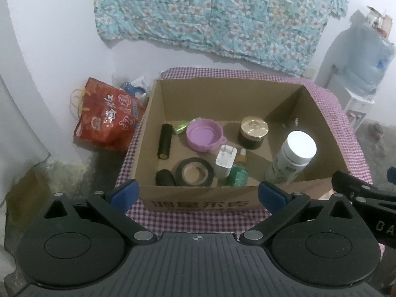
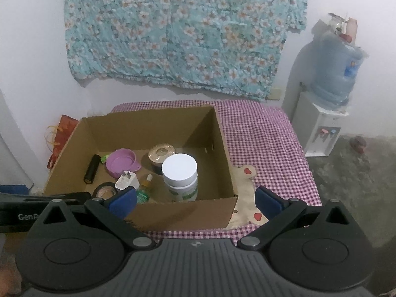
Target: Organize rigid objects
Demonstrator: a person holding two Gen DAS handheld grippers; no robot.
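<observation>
An open cardboard box (image 1: 230,86) (image 2: 224,146) stands on a checkered table. Inside lie a white-capped bottle (image 1: 294,154) (image 2: 182,177), a gold-lidded black jar (image 1: 252,132) (image 2: 160,154), a purple bowl (image 1: 204,137) (image 2: 121,163), a white charger (image 1: 225,163) (image 2: 127,179), a green dropper bottle (image 1: 238,172) (image 2: 146,188), a black tape roll (image 1: 195,172) (image 2: 105,190), a black cylinder (image 1: 165,141) (image 2: 92,168) and a green tube (image 1: 184,126). My left gripper (image 1: 198,195) is open and empty before the box's near wall. My right gripper (image 2: 195,200) is open and empty at the box's near right corner.
The purple checkered tablecloth (image 2: 267,143) has a cream patch with red hearts (image 2: 247,180) right of the box. A red bag (image 1: 106,116) sits on the floor at left. A water dispenser (image 2: 326,109) stands at right. A floral cloth (image 2: 178,29) hangs on the wall.
</observation>
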